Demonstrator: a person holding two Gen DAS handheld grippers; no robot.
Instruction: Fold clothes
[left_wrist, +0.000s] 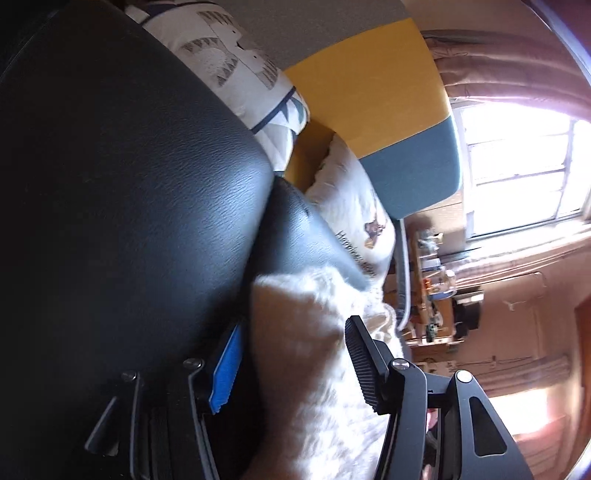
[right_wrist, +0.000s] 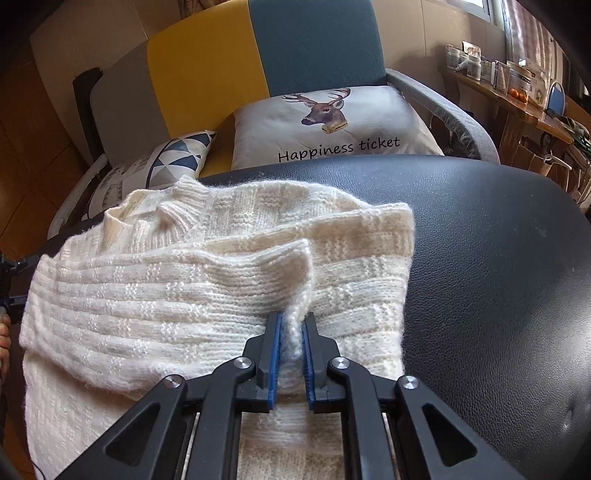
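A cream knitted sweater (right_wrist: 177, 280) lies on a black leather surface (right_wrist: 498, 277), its collar at the far left and a sleeve folded across its body. My right gripper (right_wrist: 293, 325) is shut on a raised fold of the sleeve near its cuff. In the left wrist view the camera is rolled on its side. My left gripper (left_wrist: 291, 345) has its jaws wide apart around the sweater's edge (left_wrist: 314, 369), with the blue pad (left_wrist: 227, 369) against the black leather (left_wrist: 129, 203) and the other finger (left_wrist: 364, 365) on the knit. No clamping shows.
A deer cushion reading "Happiness ticket" (right_wrist: 332, 125) and a triangle-patterned cushion (right_wrist: 173, 155) lie behind the black surface on a yellow and teal sofa (right_wrist: 258, 55). A cluttered wooden table (right_wrist: 517, 96) stands at the right by a window (left_wrist: 524, 170).
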